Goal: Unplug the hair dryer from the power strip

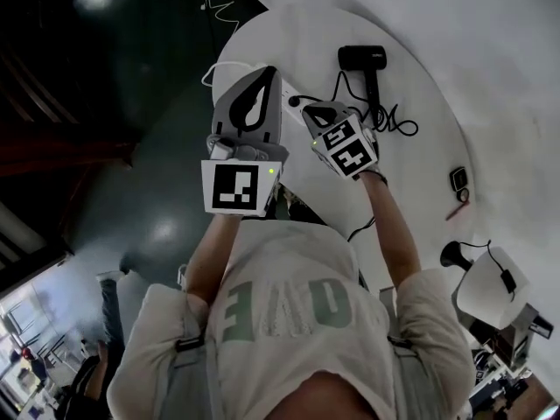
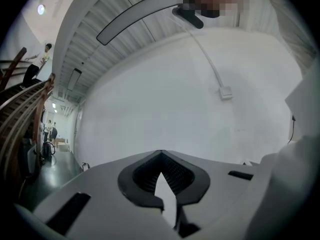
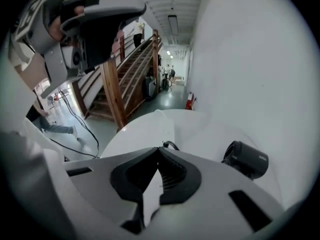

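One black hair dryer [image 1: 363,57] lies on the far side of the round white desk [image 1: 289,42], its handle toward the person. Its cord [image 1: 385,116] sits in loose tangled loops just beside the handle. From there it seems to run to a dark plug [image 3: 170,145] seated in a white power strip [image 3: 162,124], which lies well to the left of the dryer.

The plug looks small and stiff, so it is the best place to grip. The cord is soft and would only stretch or slip. The strip is probably light and may lift with the plug unless pinned.

Nearer the person than the dryer, the left tongs [image 2: 161,154] and right tongs [image 3: 159,151] are both closed tip to tip and hold nothing.
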